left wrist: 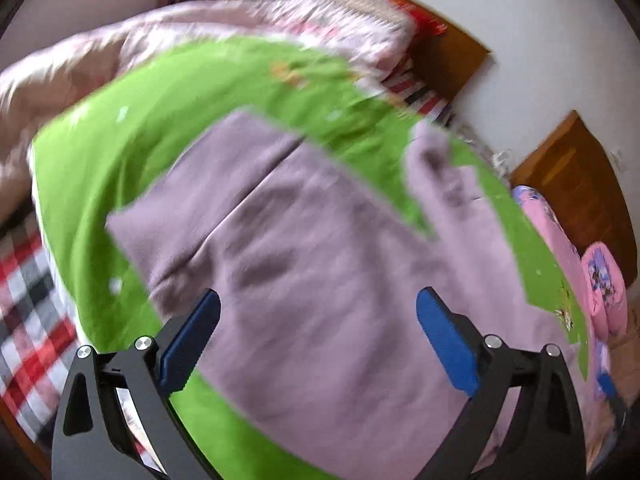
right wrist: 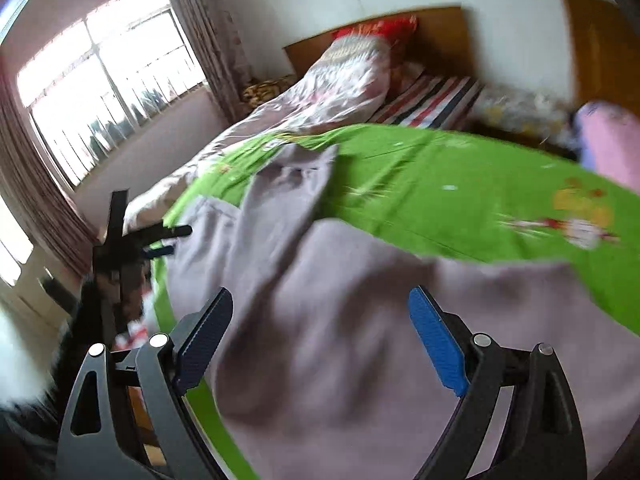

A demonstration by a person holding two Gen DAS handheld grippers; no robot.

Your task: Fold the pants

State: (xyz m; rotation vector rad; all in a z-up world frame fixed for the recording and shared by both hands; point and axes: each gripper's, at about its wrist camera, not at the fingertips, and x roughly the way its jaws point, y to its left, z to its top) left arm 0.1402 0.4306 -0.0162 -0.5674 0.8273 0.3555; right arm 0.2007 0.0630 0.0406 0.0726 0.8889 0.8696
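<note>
- Pants (left wrist: 304,248), mauve, lie on green sheet (left wrist: 100,168).
- Left tool (left wrist: 318,332) wide, holds nothing.
- Right tool (right wrist: 320,328) wide, holds nothing.

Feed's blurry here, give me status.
Left gripper open, empty. Right gripper open, empty. Lilac pants flat on green sheet. Nothing in the way.

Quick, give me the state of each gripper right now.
Left gripper: open, holding nothing, over the lilac pants.
Right gripper: open, holding nothing, also above the pants.
</note>
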